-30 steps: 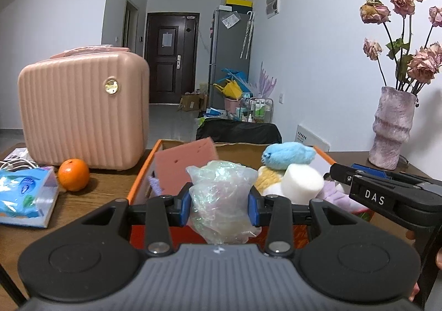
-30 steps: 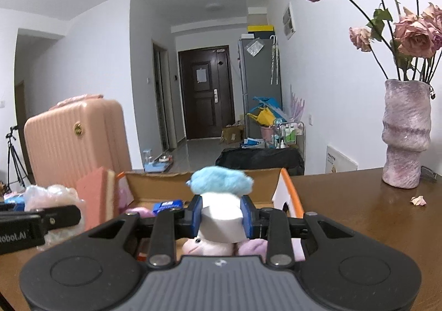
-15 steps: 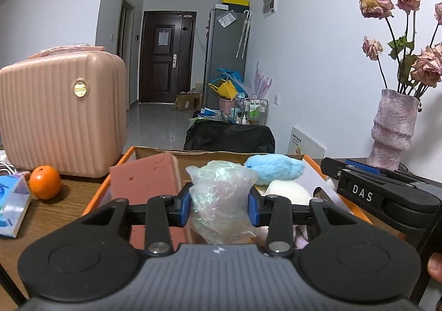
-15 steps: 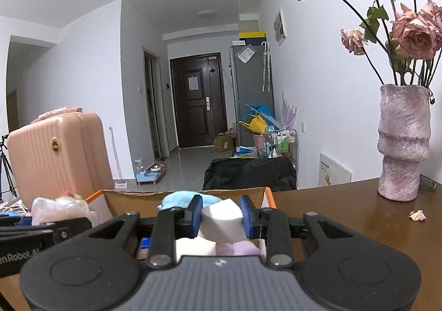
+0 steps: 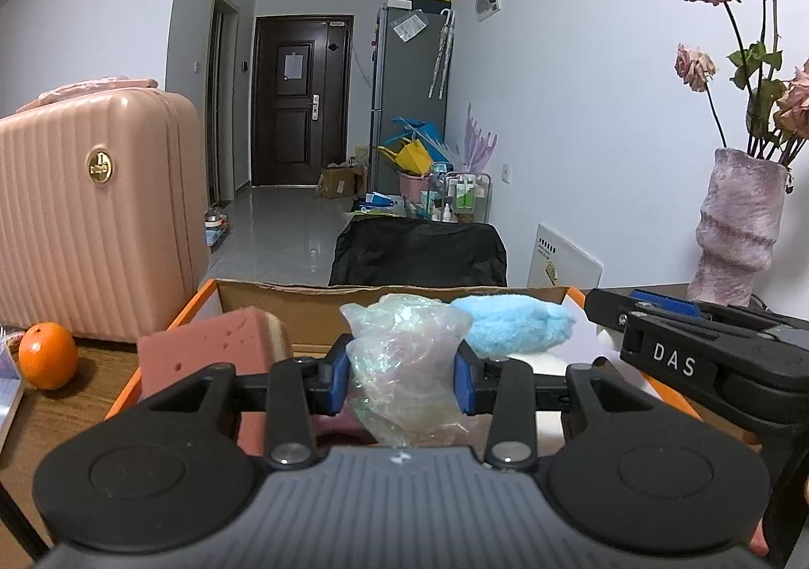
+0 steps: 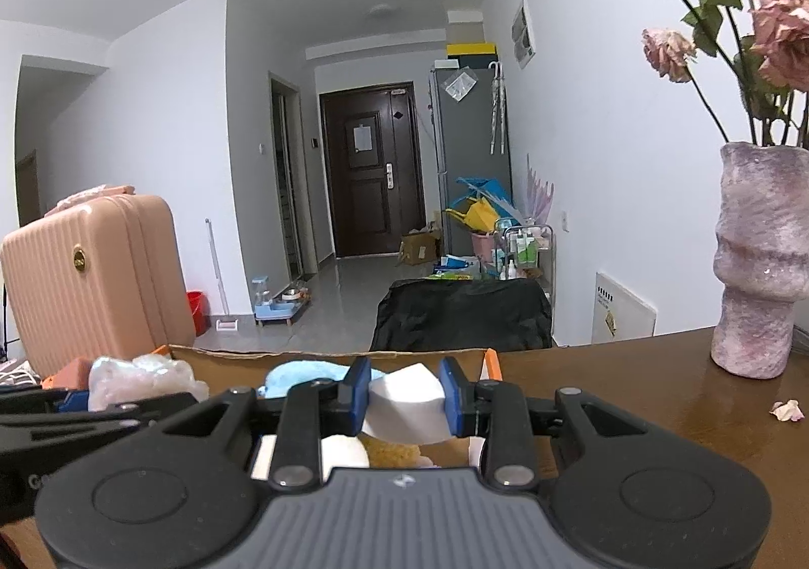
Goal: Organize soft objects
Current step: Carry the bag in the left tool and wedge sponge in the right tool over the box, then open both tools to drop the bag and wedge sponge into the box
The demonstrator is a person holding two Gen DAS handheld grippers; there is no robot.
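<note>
Crumpled clear plastic bag (image 5: 404, 367) is clamped between the left gripper (image 5: 403, 379) pads, held over the near half of the open cardboard box (image 5: 303, 311), roughly mid-width. Bag bulges above and hangs below the blue pads (image 5: 340, 379).

White foam block (image 6: 404, 405) is pinched in the right gripper (image 6: 403, 399), jaws clenched on both its sides, squeezing it slightly. It sits over the box's right part, short of the orange right wall (image 6: 491, 367).

Inside the box: pink sponge (image 5: 212, 357) standing at the left side, against the orange left wall; blue fluffy piece (image 5: 510, 324) toward the back right corner, just beside the bag in the left wrist view. From the right wrist view, a white round piece (image 6: 344, 455) and a yellowish plush lump (image 6: 392, 455) lie lower in the box, under the foam block; contact between them can't be judged.

Box sits on a brown wooden table (image 6: 632, 397). Pink ribbed suitcase (image 5: 91, 215) stands at the table's left side, beside the box's back left corner. Orange (image 5: 48, 354) lies in front of the suitcase, left of the box, apart from it. Purple vase (image 6: 758, 261) with dried roses (image 6: 667, 53) stands at the table's back right, well apart from the box. A fallen petal (image 6: 786, 410) lies in front of the vase.

Right gripper's body shows at the right edge of the left wrist view, marked "DAS".
</note>
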